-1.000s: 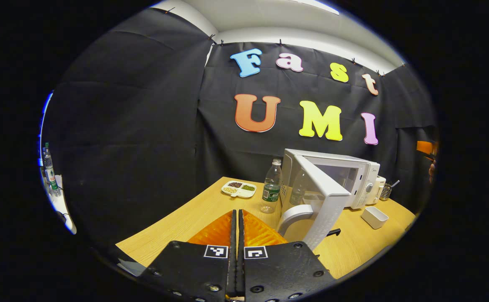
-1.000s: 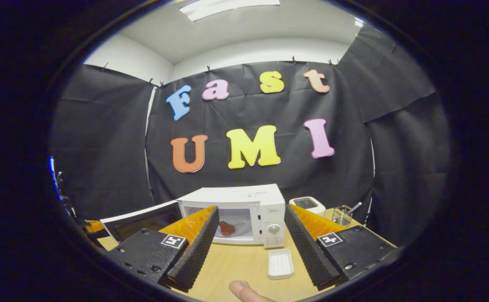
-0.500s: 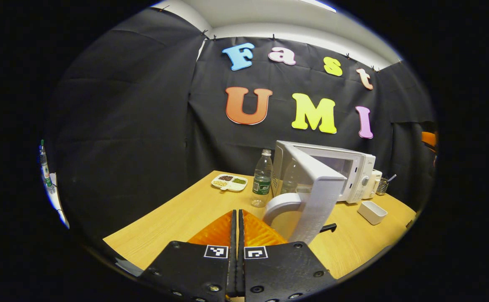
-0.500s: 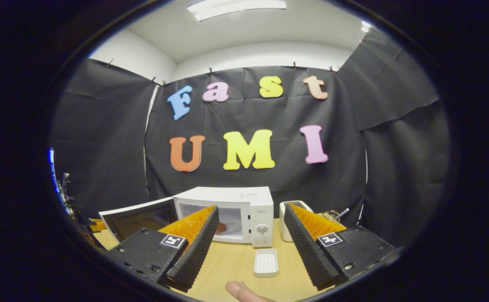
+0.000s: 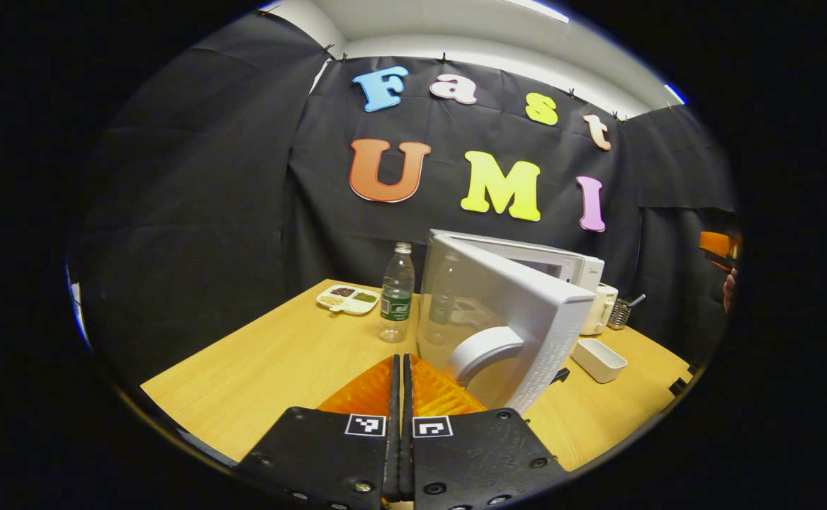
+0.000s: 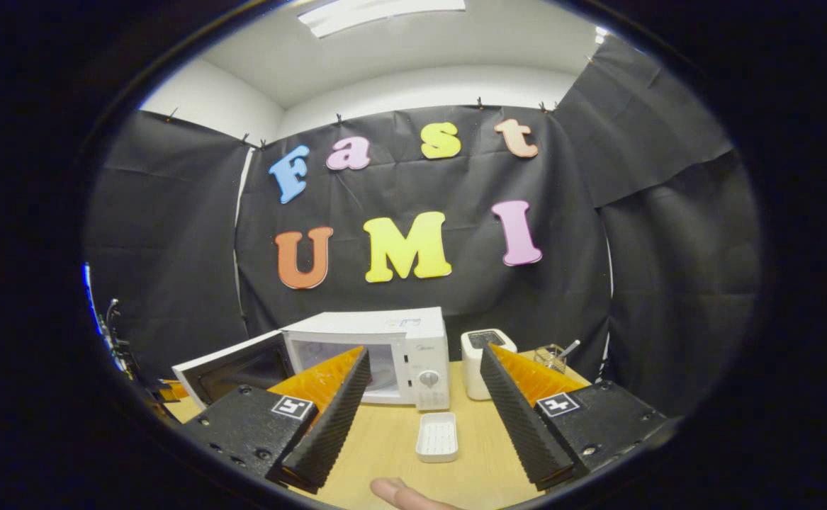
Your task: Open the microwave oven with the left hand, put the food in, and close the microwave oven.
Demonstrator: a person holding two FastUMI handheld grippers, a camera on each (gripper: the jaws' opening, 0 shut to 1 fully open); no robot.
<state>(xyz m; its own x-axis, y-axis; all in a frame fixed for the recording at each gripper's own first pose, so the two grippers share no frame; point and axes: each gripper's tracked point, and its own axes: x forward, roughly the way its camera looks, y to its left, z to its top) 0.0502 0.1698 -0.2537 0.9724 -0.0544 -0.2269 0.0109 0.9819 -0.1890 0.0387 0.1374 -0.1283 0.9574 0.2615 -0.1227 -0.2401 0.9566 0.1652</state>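
Left gripper view: the left gripper (image 5: pixel 400 397), its orange fingers pressed together on nothing, sits at bottom centre just short of the curved handle (image 5: pixel 482 347) on the half-open door (image 5: pixel 505 312) of the white microwave oven (image 5: pixel 526 258), which stands on the wooden table (image 5: pixel 257 368) right of centre. Right gripper view: the right gripper (image 6: pixel 420 404) hangs with its fingers spread wide and empty at the bottom of the frame, the oven at lower centre beyond it. Whether the food is inside cannot be told. The door looks rigid, light and smooth-skinned, swinging on one hinged edge; a push on its flat outer face near the handle would likely close it more surely than a pinch.
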